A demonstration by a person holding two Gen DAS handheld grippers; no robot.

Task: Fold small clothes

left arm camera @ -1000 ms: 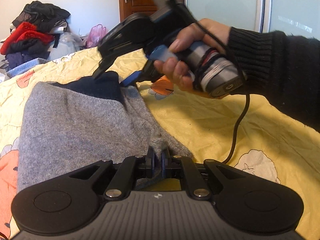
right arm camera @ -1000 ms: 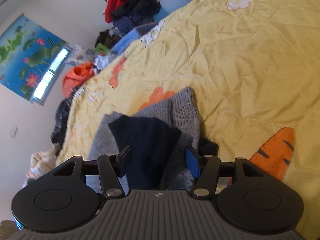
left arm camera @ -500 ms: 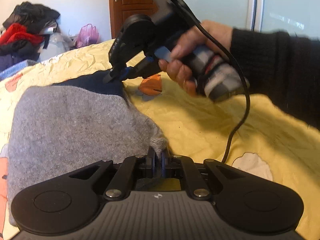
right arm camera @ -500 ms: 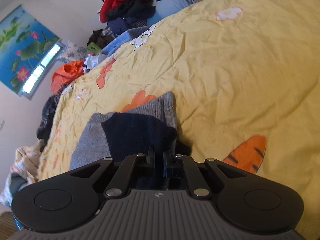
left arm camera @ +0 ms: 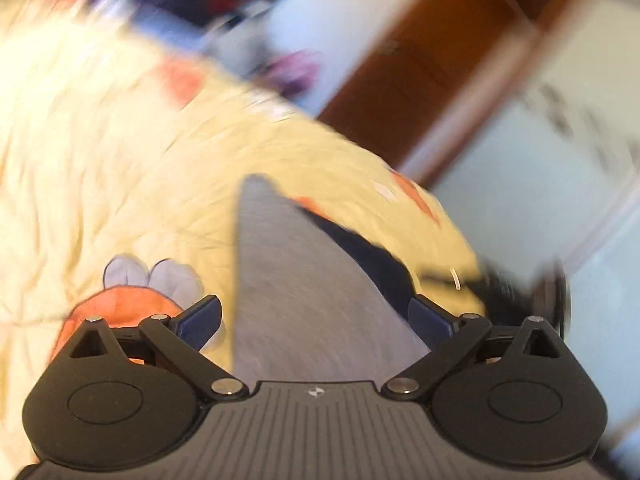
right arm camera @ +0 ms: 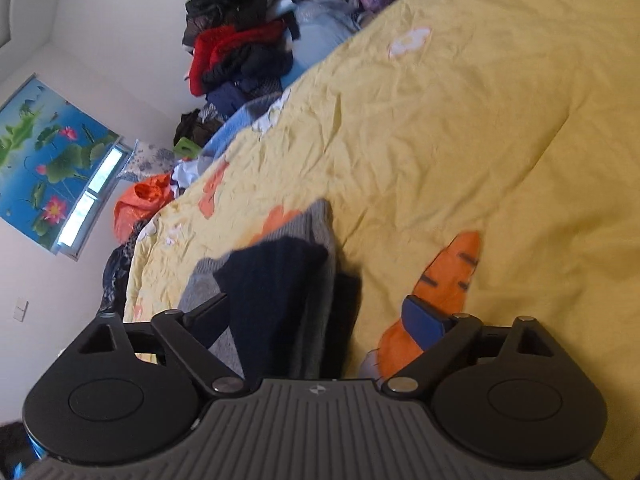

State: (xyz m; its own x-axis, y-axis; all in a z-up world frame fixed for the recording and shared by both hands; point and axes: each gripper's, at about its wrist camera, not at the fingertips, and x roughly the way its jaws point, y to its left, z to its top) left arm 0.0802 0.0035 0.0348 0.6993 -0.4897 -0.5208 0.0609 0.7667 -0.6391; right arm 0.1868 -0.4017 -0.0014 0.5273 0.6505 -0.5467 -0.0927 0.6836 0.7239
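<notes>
Yellow carrot-print bedsheet (right arm camera: 460,128) — grey sweater (left arm camera: 304,300), no legible writing

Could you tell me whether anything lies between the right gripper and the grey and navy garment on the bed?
Nothing visible does. The right gripper has its jaws opening directly over the grey and navy garment, whose near end lies between the fingers, unpinched. Around it only the yellow bedspread shows; the clothes pile sits far off at the bed's edge.
</notes>
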